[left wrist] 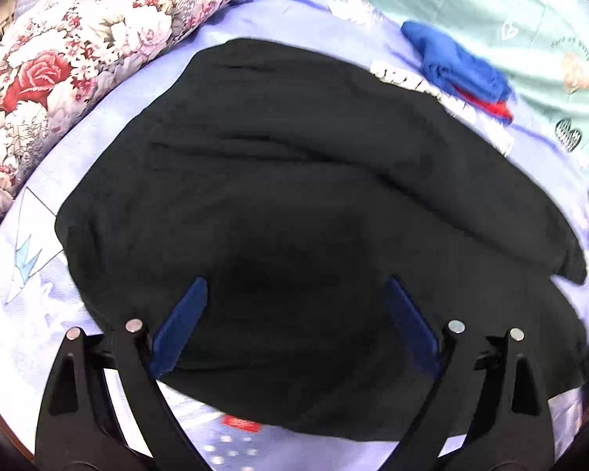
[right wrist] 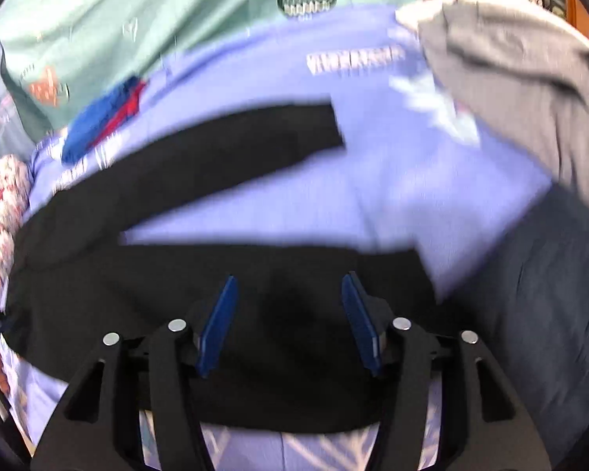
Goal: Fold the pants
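Two handheld grippers, both over one pair of black pants spread on a lilac printed bedsheet. Left gripper: blue-padded fingers spread wide, nothing between them, the dark cloth lying below and not pinched. Right gripper: jaws parted to a middling gap, no cloth caught between the blue pads; this view is smeared by motion blur. Pants: in the left wrist view a broad dark mass with soft creases, filling most of the sheet; in the right wrist view two legs diverging, a wedge of bare sheet between them, the nearer leg directly under the right gripper. Floral quilt, red and white roses, bundled along the far left edge of the bed. Mint-green printed cover beyond the sheet. Small folded blue and red cloth lying near the far edge of the pants, apart from them. Grey garment and a dark blue-grey one heaped at the right of the right wrist view.
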The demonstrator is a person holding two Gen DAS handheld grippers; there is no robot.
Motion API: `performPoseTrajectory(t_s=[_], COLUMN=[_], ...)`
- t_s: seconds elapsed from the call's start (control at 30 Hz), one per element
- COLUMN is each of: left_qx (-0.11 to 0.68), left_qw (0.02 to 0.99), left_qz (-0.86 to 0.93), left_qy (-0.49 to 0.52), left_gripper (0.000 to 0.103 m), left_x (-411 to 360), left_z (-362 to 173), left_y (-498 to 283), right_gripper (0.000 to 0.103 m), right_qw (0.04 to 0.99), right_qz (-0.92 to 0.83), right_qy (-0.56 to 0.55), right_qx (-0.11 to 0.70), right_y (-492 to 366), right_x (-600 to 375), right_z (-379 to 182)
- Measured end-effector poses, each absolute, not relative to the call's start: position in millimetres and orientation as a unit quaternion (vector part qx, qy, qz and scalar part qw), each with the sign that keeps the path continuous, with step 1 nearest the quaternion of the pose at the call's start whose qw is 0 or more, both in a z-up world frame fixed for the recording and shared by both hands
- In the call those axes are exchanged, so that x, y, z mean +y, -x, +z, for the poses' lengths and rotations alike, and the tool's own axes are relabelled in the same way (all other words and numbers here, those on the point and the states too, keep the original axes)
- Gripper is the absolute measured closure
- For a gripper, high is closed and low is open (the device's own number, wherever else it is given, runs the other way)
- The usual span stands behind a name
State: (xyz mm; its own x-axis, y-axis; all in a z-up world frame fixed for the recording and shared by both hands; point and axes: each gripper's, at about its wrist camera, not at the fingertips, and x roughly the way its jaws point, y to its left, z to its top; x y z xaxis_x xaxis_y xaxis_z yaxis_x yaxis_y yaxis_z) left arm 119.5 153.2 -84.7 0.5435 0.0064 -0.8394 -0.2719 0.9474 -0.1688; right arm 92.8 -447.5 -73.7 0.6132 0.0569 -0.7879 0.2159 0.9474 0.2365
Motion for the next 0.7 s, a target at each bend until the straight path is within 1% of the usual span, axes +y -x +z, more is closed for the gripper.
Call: performPoseTrajectory(t_s=[0.07,0.1,0.23,0.3,0.4,0.47,0.57,0.63,0.67,0.7], left_qx=[0.463,0.460,0.462,0.459,0.458,0.462,0.471,0.478,0.481,0.481], left_qw=[0.873,0.877,0.881,0.883,0.883,0.882,0.877,0.873,0.871,0.872], left_qz=[0.065,0.054,0.024,0.026,0.018,0.021,0.030,0.029,0.028,0.032], left_qy=[0.136,0.127,0.095,0.096,0.100,0.094,0.087,0.094,0.094,0.086], left_gripper=[0.008,0.008,0.007,0.007,0.007,0.007,0.007,0.007,0.006,0.005], left_x=[143.6,134.9,108.8,105.9,105.6,105.9,106.0,106.3,105.6,103.5], left_z=[-82.3,-81.7,-87.2,-90.0,-94.3,-96.8,-102.7,-107.3,-109.3,-110.4], left_y=[-122.1,-123.5,-124.6,-119.9,-118.4,-120.8,-125.0,-128.5,-129.9,-131.6], right_gripper=[0.032,0.031,0.031,0.031,0.031,0.031,0.031,0.037,0.054,0.074], right_qw=[0.898,0.901,0.902,0.895,0.887,0.873,0.876,0.881,0.882,0.884], right_qz=[-0.050,-0.060,-0.079,-0.085,-0.073,-0.053,-0.056,-0.053,-0.044,-0.031], right_qy=[-0.163,-0.160,-0.120,-0.115,-0.142,-0.151,-0.093,-0.071,-0.069,-0.067], right_qx=[0.406,0.399,0.407,0.422,0.434,0.461,0.470,0.465,0.465,0.462], right_y=[-114.7,-127.6,-207.4,-243.6,-275.6,-292.5,-304.2,-305.7,-306.9,-308.0], right_x=[-458.3,-460.1,-472.4,-480.1,-492.4,-493.6,-482.1,-476.8,-475.6,-473.4], right_z=[-63.0,-59.7,-67.4,-79.0,-93.4,-106.7,-113.3,-113.5,-111.9,-108.2])
